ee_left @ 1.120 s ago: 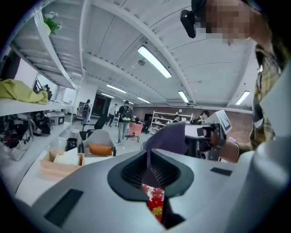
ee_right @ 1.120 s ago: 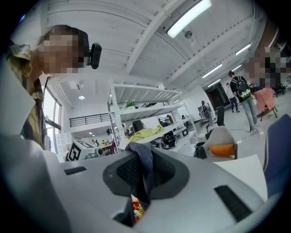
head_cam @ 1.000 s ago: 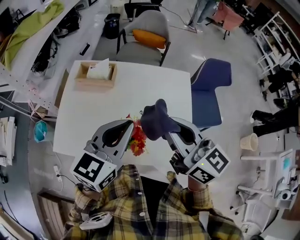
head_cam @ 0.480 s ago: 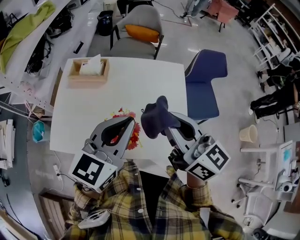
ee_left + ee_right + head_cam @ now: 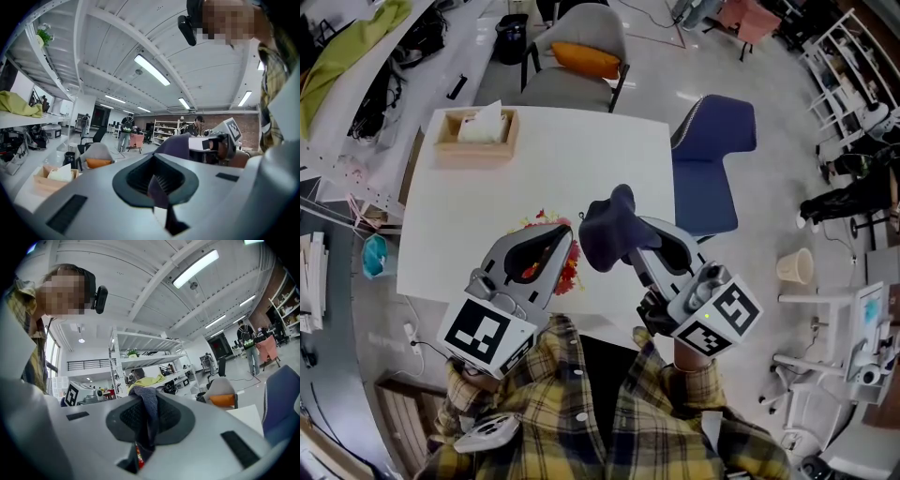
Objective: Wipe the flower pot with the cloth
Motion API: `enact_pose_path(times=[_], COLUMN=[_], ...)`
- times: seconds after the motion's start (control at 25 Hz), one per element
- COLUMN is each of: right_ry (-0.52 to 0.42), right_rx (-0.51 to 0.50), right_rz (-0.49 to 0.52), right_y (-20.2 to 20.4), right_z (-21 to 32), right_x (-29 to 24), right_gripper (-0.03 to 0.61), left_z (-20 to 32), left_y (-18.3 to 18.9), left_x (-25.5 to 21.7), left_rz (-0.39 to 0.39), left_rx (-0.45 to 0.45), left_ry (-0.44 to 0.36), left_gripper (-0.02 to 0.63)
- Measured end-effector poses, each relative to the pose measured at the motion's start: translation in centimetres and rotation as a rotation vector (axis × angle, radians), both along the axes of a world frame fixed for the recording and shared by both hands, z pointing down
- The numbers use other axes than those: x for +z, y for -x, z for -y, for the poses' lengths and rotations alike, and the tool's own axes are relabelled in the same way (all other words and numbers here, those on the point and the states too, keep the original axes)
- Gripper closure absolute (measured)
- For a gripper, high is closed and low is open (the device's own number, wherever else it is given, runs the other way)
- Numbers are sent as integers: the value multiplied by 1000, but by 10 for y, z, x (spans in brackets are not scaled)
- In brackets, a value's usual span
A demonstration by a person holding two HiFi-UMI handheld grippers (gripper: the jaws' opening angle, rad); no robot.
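The flower pot itself is hidden. Only its red and yellow flowers (image 5: 568, 272) show over the white table (image 5: 581, 159), just under my left gripper (image 5: 561, 242). That gripper (image 5: 158, 188) is shut, with a thin mauve sliver pinched between its jaws, apparently the pot's rim. My right gripper (image 5: 623, 242) is shut on a dark blue cloth (image 5: 609, 227), which bunches up right beside the flowers. In the right gripper view the cloth (image 5: 149, 408) hangs through the jaws of the right gripper (image 5: 146, 430), and a bit of red flower (image 5: 139, 454) shows below it.
A wooden tissue box (image 5: 476, 131) stands at the table's far left corner. A grey chair with an orange cushion (image 5: 581, 56) sits behind the table, and a blue chair (image 5: 712, 150) is at its right. A paper cup (image 5: 795, 267) is on the floor.
My left gripper and the flowers have shifted slightly over the table. The right gripper still holds the cloth beside them, in the same place.
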State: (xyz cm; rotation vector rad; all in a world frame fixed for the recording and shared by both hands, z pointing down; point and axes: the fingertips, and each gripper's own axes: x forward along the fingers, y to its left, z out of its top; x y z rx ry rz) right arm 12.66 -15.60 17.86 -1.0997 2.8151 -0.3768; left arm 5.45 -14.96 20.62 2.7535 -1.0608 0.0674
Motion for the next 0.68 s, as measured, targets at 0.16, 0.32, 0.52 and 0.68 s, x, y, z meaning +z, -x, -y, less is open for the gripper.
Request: enact_pose_path(times=[0.16, 0.32, 0.52, 0.68], right_ry=[6, 10, 6, -5], right_rx=[9, 11, 16, 68], right_rz=[4, 3, -6, -4], right_y=[-2, -2, -2, -11], right_z=[3, 6, 11, 10], right_x=[2, 2, 0, -2], right_gripper=[563, 563, 563, 563], left_z=[4, 11, 32, 51], left_y=[2, 2, 9, 11], left_x=[1, 0, -10, -28], left_rz=[0, 12, 23, -17], left_rx=[-7, -3, -8, 33], left_ry=[1, 0, -40, -96], left_gripper=[604, 604, 604, 604])
